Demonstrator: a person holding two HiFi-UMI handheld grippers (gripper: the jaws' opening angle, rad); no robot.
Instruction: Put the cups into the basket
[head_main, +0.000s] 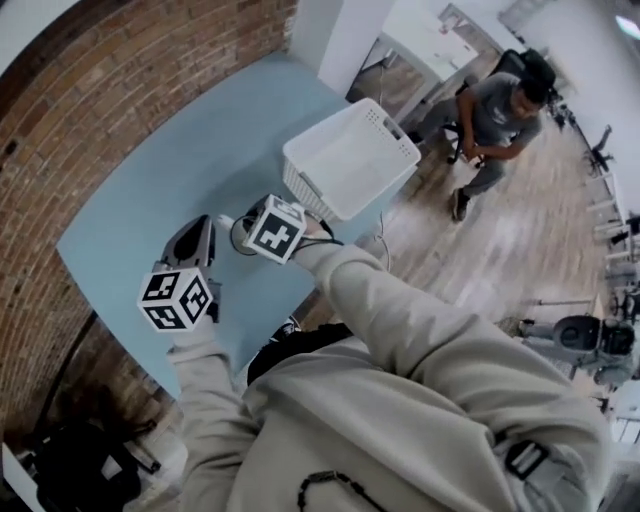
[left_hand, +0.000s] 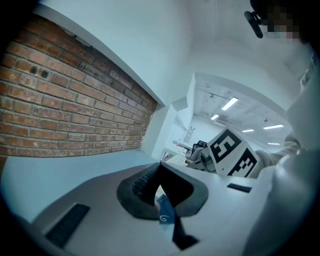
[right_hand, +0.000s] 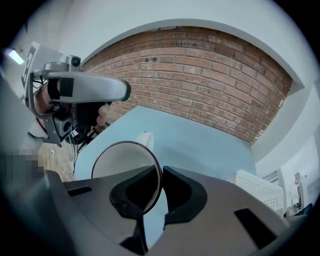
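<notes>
A white cup (right_hand: 122, 160) with a dark rim and a handle on its far side is in my right gripper (right_hand: 161, 171), which is shut on the rim. In the head view that right gripper (head_main: 246, 226) holds the cup (head_main: 238, 240) just over the blue table (head_main: 180, 170), near its front edge. The white basket (head_main: 350, 160) stands empty a short way beyond, at the table's right edge; it also shows as the basket (right_hand: 256, 186) in the right gripper view. My left gripper (head_main: 205, 224) hovers to the left of the cup. Its left gripper (left_hand: 160, 168) tips meet with nothing between them.
A brick wall (head_main: 110, 80) runs along the table's far and left sides. A person (head_main: 495, 115) sits on a chair on the wooden floor beyond the basket. Cables (right_hand: 75, 137) hang off the table's near edge.
</notes>
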